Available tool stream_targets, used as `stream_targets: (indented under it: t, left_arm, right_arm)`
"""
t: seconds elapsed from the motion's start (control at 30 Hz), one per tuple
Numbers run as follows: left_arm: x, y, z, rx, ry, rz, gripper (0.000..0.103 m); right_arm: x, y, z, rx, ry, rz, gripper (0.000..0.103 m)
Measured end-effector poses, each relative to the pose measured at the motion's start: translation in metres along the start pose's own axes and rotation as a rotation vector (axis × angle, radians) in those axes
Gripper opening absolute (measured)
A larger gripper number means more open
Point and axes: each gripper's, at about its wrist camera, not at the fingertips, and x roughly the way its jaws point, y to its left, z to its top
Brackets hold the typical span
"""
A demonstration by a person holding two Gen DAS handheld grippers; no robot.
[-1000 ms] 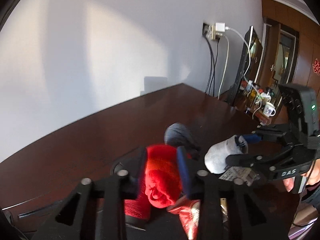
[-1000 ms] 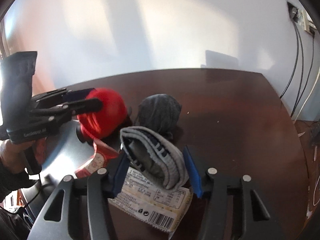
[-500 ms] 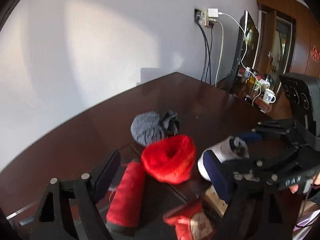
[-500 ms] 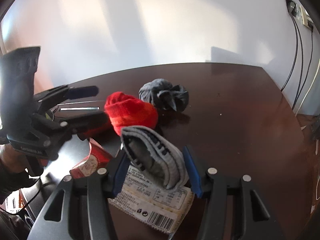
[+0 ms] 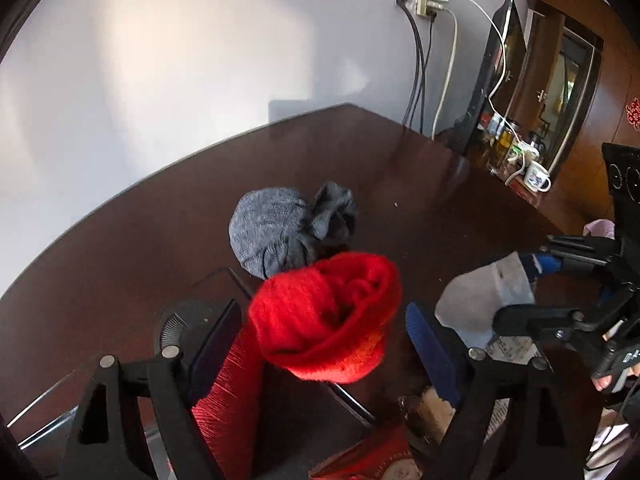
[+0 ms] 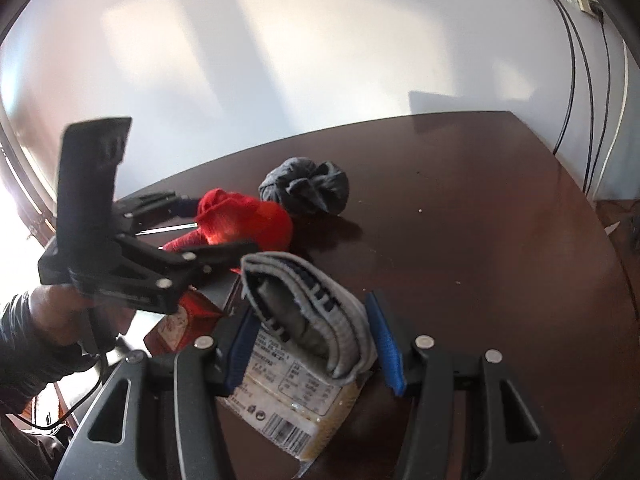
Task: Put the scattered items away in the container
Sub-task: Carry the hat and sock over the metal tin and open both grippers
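My left gripper is open around a rolled red sock, which rests on the edge of a dark container beside a red cylinder. The red sock also shows in the right wrist view. My right gripper is shut on a grey sock with dark stripes, held above a pale snack packet. The grey sock shows in the left wrist view. A dark grey sock ball lies on the brown table just behind the red sock.
A red packet lies at the container's near side. Cables hang from a wall socket at the table's far corner. A monitor and mugs stand on a side shelf to the right.
My left gripper opened and let go of the red sock, which now rests on the container's edge. The left gripper drew back a little. My right gripper kept hold of the grey sock.
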Motion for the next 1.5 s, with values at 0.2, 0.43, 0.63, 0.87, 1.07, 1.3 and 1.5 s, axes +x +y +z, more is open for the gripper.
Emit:
stream_targets:
  t: [0.2, 0.43, 0.63, 0.87, 1.07, 1.3, 1.5]
  left_arm:
    - [-0.027, -0.004, 0.002, 0.009, -0.081, 0.021, 0.045]
    - [-0.098, -0.003, 0.005, -0.013, -0.223, 0.004, 0.044]
    - [-0.174, 0.009, -0.029, -0.003, -0.271, 0.044, 0.044]
    - [-0.282, 0.068, -0.124, -0.077, -0.277, 0.233, 0.044]
    - [-0.357, 0.147, -0.202, -0.248, -0.276, 0.470, 0.045]
    - [-0.354, 0.205, -0.258, -0.383, -0.209, 0.543, 0.045]
    - [-0.340, 0.222, -0.273, -0.426, -0.212, 0.537, 0.046]
  right_arm:
    - [-0.007, 0.002, -0.001, 0.008, -0.021, 0.001, 0.054]
    - [-0.027, 0.015, 0.004, 0.007, -0.065, 0.001, 0.054]
    - [-0.040, 0.051, 0.017, -0.033, -0.101, 0.030, 0.054]
    - [-0.030, 0.136, 0.031, -0.136, -0.117, 0.137, 0.054]
    - [0.004, 0.238, 0.047, -0.244, -0.092, 0.276, 0.054]
    - [0.065, 0.365, 0.044, -0.379, -0.012, 0.392, 0.054]
    - [0.105, 0.432, 0.016, -0.483, 0.055, 0.370, 0.054]
